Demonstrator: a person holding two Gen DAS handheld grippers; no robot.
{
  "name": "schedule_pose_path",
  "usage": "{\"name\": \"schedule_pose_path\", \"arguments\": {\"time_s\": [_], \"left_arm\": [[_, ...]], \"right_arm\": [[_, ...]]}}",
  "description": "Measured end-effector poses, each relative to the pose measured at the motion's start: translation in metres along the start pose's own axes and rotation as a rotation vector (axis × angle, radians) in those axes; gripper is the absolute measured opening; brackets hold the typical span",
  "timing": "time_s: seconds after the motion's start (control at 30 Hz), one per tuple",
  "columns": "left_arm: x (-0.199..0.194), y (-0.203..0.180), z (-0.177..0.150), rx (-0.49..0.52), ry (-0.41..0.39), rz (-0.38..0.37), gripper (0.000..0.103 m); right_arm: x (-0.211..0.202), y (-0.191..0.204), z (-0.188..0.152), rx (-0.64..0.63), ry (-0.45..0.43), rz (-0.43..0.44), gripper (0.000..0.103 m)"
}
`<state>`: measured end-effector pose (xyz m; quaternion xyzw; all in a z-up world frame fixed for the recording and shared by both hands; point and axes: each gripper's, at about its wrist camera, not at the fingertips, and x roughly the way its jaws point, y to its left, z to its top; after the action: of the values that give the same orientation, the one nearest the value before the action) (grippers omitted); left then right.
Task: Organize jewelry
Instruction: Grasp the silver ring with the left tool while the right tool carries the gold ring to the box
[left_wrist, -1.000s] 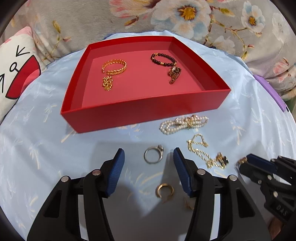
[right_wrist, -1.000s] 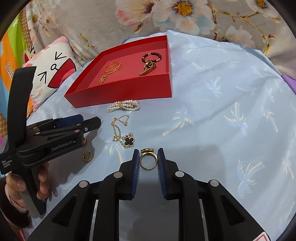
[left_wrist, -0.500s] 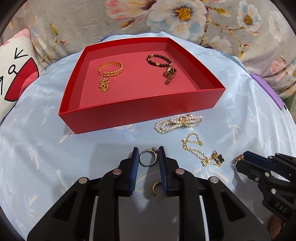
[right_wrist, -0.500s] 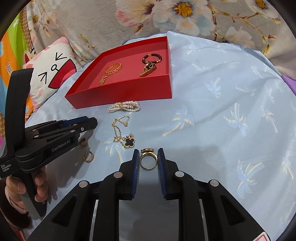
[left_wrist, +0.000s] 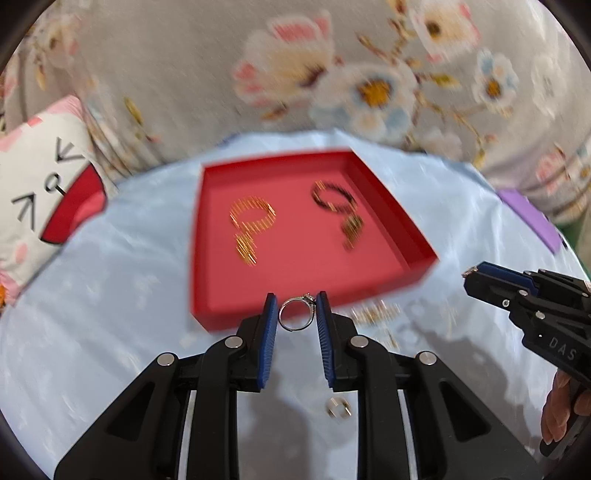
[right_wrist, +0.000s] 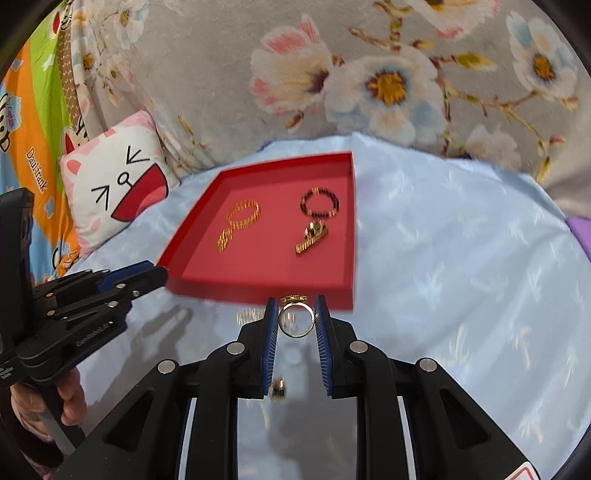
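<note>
My left gripper (left_wrist: 295, 314) is shut on a silver ring (left_wrist: 296, 314) and holds it above the near edge of the red tray (left_wrist: 391, 218). My right gripper (right_wrist: 295, 317) is shut on a gold ring (right_wrist: 295, 320), lifted just in front of the red tray (right_wrist: 349, 221). The tray holds a gold bracelet (right_wrist: 243, 216), a small gold chain (right_wrist: 224, 242), a dark beaded bracelet (right_wrist: 319, 202) and a gold clasp piece (right_wrist: 312, 236). A gold hoop earring (left_wrist: 339, 408) lies on the blue cloth below my left gripper. Each gripper shows in the other's view, the right one (left_wrist: 471, 275) and the left one (right_wrist: 159, 275).
The tray sits on a light blue cloth (right_wrist: 461, 266). A cat-face cushion (right_wrist: 118, 184) lies at the left and floral fabric (right_wrist: 369, 74) rises behind. A purple object (left_wrist: 524, 214) lies at the right edge. A blurred gold chain (left_wrist: 373, 314) lies by the tray's near wall.
My left gripper closed on the silver ring and lifted it toward the tray. My right gripper, holding the gold ring, rose and moved toward the tray too.
</note>
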<state>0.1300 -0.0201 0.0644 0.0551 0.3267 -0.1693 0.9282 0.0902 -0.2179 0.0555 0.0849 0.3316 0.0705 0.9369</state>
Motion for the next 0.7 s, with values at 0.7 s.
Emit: {"name": "schedule_pose_path", "arguments": {"time_s": [0.7], "left_arm": [[0.100,0.024,0.034,-0.054,0.074,0.053,0.021]], "right_arm": [[0.119,-0.007,0.042,0.018,0.129,0.016,0.019]]}}
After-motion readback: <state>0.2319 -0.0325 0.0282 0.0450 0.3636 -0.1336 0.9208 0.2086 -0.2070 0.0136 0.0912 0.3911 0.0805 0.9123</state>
